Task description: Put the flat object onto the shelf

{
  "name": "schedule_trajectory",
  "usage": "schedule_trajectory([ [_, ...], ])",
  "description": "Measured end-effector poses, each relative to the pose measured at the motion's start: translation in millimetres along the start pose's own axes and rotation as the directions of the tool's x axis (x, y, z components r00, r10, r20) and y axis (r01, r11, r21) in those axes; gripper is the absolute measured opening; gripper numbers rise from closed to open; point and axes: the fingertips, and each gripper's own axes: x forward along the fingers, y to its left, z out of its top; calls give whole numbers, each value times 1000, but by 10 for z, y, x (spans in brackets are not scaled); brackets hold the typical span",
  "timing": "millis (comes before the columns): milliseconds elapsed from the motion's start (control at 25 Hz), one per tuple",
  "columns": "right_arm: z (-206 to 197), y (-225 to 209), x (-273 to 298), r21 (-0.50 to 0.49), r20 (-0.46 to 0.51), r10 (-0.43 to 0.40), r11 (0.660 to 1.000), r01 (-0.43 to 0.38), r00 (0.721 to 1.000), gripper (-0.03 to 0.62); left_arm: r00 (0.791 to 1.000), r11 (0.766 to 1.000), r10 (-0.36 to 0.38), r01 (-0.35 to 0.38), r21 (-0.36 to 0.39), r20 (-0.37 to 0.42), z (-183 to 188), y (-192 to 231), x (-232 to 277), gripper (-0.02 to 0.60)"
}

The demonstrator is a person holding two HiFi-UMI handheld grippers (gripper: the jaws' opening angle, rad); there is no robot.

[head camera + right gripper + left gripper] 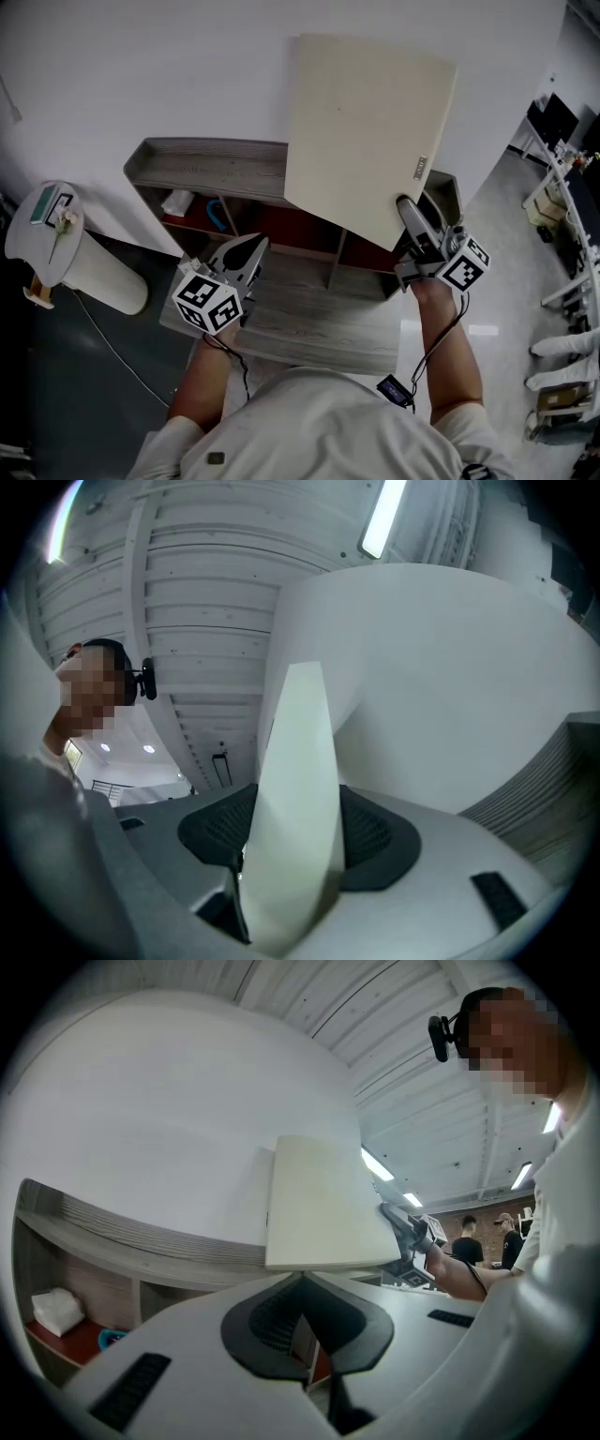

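Right gripper view shows the right tongs pinching one edge of the flat cream board, which stands edge-on between the pads. Left gripper view shows the left tongs pressed together with nothing in them.

From the head view, the board hangs tilted in the air above the grey shelf. It is gripped near its 5 o'clock corner, and the left tongs sit low at its 7 o'clock, clear of it.

Held by one corner, the board will likely want to swing. I judge it best to level it and ease its far edge onto the shelf top first. The idle tongs can steady the free side before release.

The shelf's compartment at 9 o'clock holds a white wad and, just beside it, a blue curved thing. The board hides much of the other compartments.
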Motion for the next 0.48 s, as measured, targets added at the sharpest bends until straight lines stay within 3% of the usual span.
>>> schedule_trajectory([
  [480,-103,-125,-7,-163,-12,-19,986,17,1000,279,999,999,-47,47,-4,-12,-60,203,131,15],
])
